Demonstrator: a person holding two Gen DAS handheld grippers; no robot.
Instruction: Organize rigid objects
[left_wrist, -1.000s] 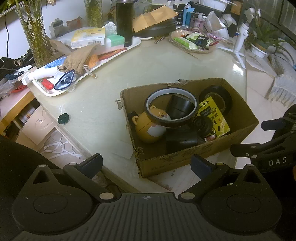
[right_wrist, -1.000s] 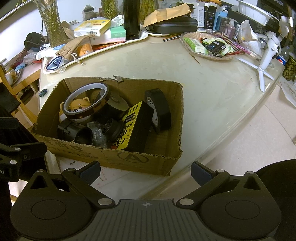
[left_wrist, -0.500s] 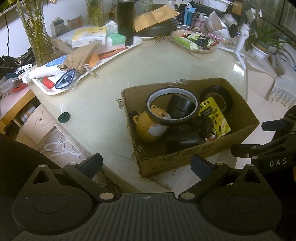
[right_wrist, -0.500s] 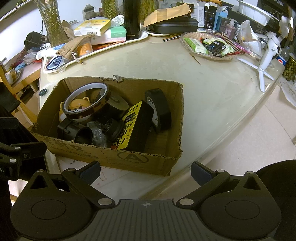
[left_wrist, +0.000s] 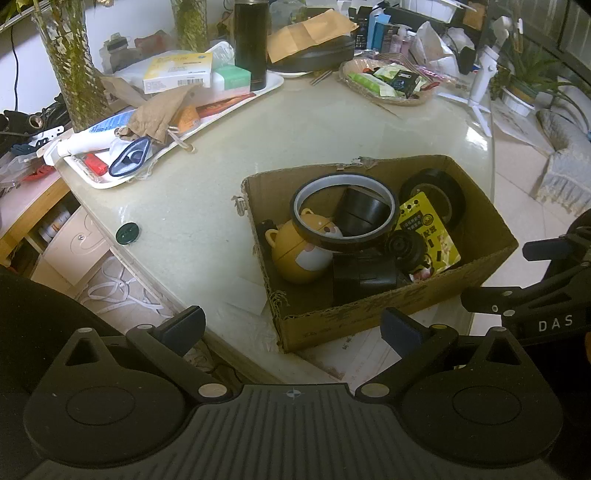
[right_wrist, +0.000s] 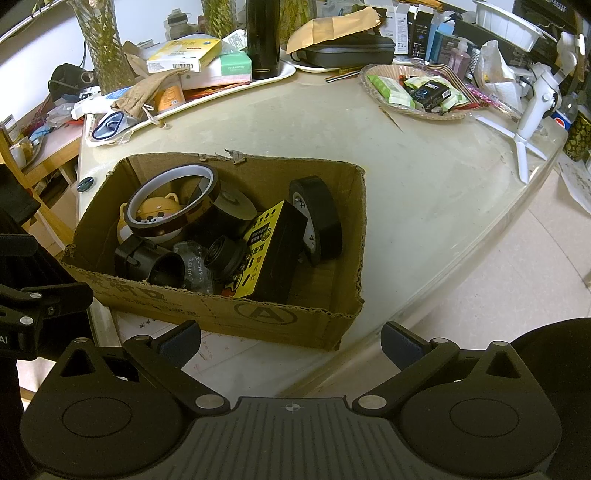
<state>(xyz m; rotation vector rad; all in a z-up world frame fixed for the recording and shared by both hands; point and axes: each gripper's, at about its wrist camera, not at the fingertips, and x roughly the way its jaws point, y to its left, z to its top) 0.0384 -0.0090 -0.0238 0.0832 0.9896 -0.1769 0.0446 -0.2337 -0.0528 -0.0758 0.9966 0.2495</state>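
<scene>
A cardboard box (left_wrist: 373, 314) (right_wrist: 229, 310) stands at the near edge of the table. In it lie a brown tape ring (left_wrist: 345, 212) (right_wrist: 170, 206), a yellow bear-shaped pot (left_wrist: 299, 254) (right_wrist: 155, 210), a black tape roll (left_wrist: 437, 194) (right_wrist: 317, 218), a yellow-and-black pack (left_wrist: 430, 230) (right_wrist: 266, 251) and several black parts. My left gripper (left_wrist: 291, 326) is open and empty, hanging just short of the box's near wall. My right gripper (right_wrist: 291, 341) is open and empty, also in front of the box.
A white tray (left_wrist: 177, 122) of boxes, tubes and a pouch sits at the far left with a black flask (left_wrist: 250, 40). A snack basket (right_wrist: 413, 92) and a white tripod (right_wrist: 532, 110) stand at the far right. A dark button (left_wrist: 126, 233) lies near the table's left edge.
Almost nothing has changed; the left view drifted very slightly. Both grippers stay open and empty.
</scene>
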